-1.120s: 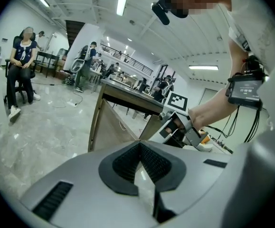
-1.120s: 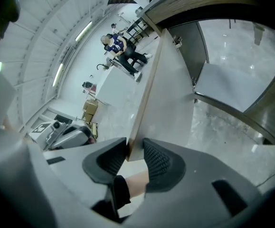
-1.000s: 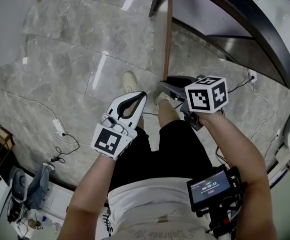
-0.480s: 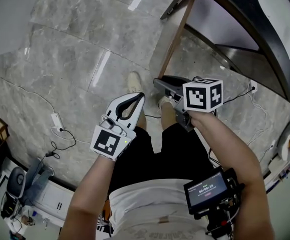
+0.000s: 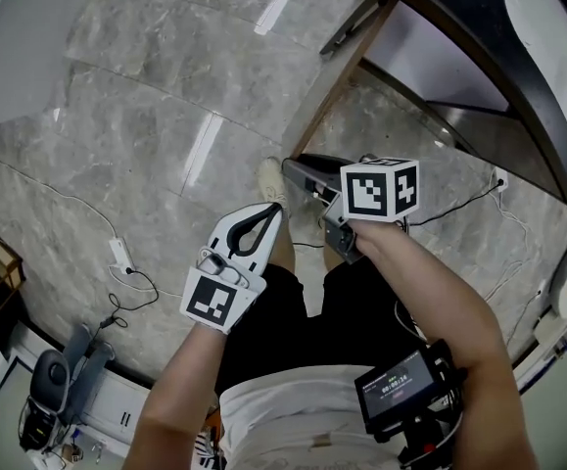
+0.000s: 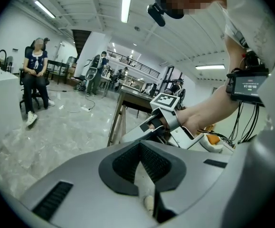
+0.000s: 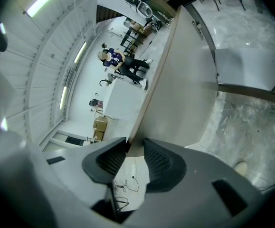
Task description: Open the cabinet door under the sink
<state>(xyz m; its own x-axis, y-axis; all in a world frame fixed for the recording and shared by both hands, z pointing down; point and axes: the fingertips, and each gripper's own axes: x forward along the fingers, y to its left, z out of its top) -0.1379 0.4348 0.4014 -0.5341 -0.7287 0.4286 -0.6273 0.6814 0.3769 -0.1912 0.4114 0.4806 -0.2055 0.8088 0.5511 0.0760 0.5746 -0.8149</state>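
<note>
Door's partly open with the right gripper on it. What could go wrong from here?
1. The right gripper pinches only the thin edge of the door, so the grip could slip off if the door is pulled further.
2. The person's shoe sits right by the door's lower corner, and the door may bump it.
3. A cable lies on the floor near the feet, where a step could snag it.

Sink (image 5: 547, 27) runs off the upper right edge

head view looks steeply down, right gripper view closely along the same door (image 7: 184, 84).
</note>
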